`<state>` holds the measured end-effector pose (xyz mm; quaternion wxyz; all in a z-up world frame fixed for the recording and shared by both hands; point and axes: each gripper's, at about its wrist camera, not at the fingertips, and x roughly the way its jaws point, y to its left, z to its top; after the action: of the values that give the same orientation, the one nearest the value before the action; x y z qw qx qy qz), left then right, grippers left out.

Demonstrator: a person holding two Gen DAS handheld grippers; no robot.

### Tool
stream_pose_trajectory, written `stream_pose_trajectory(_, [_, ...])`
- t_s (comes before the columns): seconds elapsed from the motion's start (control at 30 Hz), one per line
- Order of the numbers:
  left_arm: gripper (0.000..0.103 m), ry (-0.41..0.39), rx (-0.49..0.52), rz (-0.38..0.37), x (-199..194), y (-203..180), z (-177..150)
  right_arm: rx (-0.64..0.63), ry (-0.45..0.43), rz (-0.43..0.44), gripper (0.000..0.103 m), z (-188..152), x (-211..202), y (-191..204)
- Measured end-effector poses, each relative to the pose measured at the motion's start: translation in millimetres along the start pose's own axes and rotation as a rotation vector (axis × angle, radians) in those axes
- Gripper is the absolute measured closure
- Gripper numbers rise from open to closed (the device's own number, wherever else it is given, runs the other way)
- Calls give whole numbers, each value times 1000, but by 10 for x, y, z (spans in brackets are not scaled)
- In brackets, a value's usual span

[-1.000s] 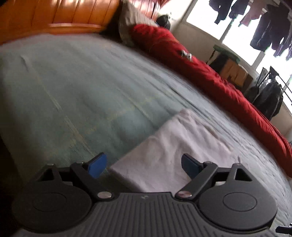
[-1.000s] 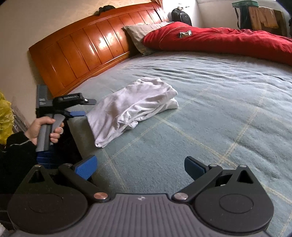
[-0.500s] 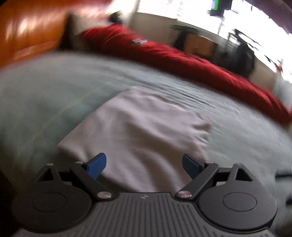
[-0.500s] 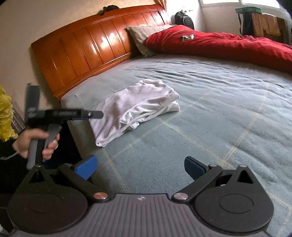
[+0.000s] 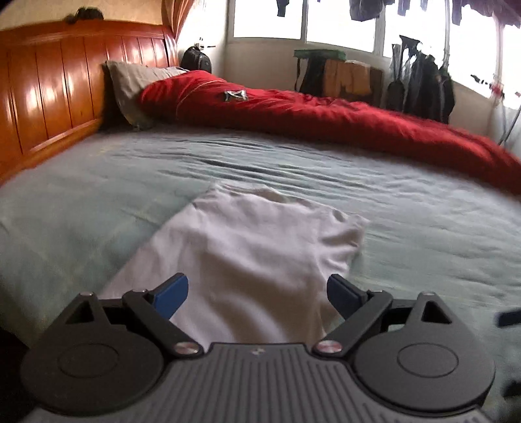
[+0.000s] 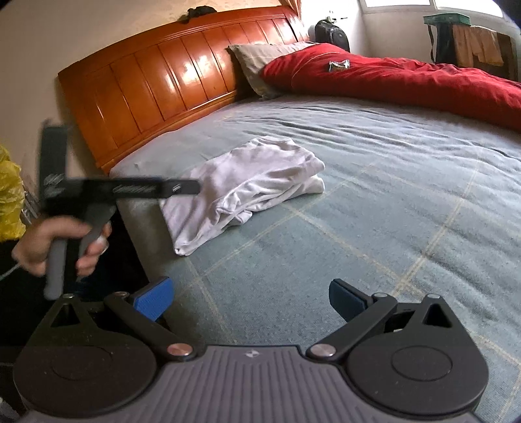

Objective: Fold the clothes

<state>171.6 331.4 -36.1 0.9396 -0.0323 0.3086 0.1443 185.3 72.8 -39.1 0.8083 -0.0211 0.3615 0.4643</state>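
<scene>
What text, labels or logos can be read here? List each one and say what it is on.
None can be read.
Left gripper: pale markings on its side, too blurred.
Right gripper: small emblem on its body, a mark and not letters.
Packet on the red duvet: printed pattern, too small.
White garment: no print visible.

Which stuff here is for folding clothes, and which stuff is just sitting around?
For the job:
white garment
left gripper
right gripper

Just lying about:
red duvet
grey pillow
black backpack
small packet
</scene>
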Motion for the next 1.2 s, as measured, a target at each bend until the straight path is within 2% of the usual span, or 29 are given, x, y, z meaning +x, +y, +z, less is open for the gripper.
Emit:
stream_pose_trajectory(0.1, [11,20,64,40,188,-151,-30,-12,5,-6,0,-14,-6,-2])
stream_pose_trajectory(0.2, [11,81,92,48,294,-269,-121,-4,12,-1,0,-21,16,-38])
stream_pose_trajectory(0.27, [12,53,140,59,215,-326,-95,0,14,0,0,-24,35,-59])
stream_pose_trajectory(0.43, [11,-36,153,-43,73,-326,146,27,21,11,0,-51,86,-133])
stream_pose_trajectory(0.5, [11,-40,162,-85,139,-397,188,33,22,17,0,-58,103,-148])
stream_pose_trajectory(0.6, [11,14,151,-189,321,-509,125,29,27,14,0,-77,114,-158])
stream_pose_trajectory(0.7, [10,134,75,-275,555,-547,12,30,28,7,0,-85,110,-196])
stream_pose_trajectory(0.8, [10,120,122,-263,507,-613,52,38,30,1,0,-99,110,-244])
stream_pose_trajectory(0.9, [9,63,95,-325,480,-582,230,46,31,-4,0,-120,119,-286])
stream_pose_trajectory(1.0, [9,36,94,-295,587,-618,388,57,33,-1,0,-127,136,-306])
stream_pose_trajectory(1.13, [9,95,72,-334,854,-738,393,46,37,-13,0,-127,130,-303])
stream_pose_trajectory(1.2, [9,158,54,-310,967,-784,319,46,37,-22,0,-124,116,-315])
